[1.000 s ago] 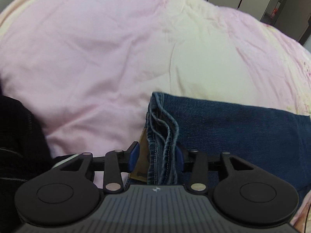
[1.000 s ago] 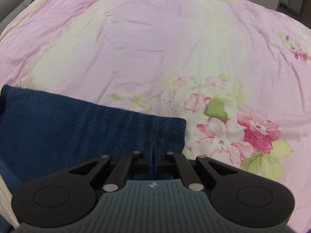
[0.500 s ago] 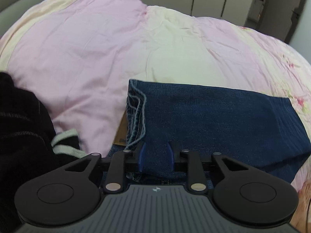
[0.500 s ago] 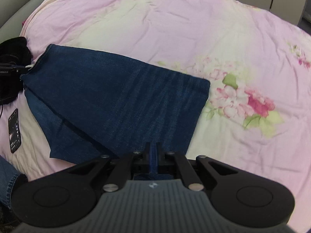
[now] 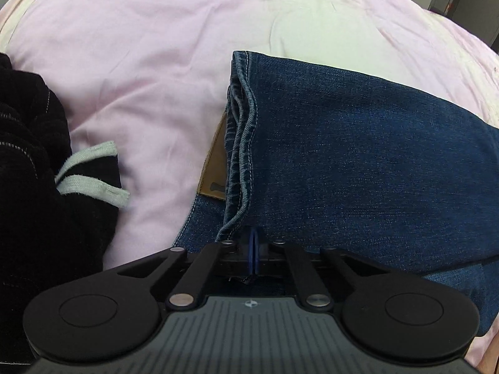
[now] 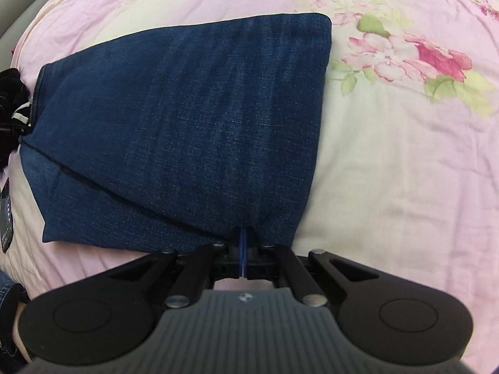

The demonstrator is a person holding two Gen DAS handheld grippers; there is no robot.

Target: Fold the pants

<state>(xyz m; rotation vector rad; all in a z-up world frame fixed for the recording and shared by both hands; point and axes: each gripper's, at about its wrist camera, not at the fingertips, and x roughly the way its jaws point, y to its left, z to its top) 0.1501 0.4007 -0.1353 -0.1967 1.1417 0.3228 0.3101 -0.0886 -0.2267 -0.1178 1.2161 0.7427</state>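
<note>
Left wrist view: folded blue jeans (image 5: 358, 155) lying on the pink floral duvet (image 5: 140, 46); I see my left tongs (image 5: 253, 249) pinched shut on denim by the stacked hems. Right wrist view: right tongs (image 6: 243, 251) closed on the near edge. Risk, as I judge it: uneven lifting could skew the layers; black garment (image 5: 34, 171) nearby might snag.
</note>
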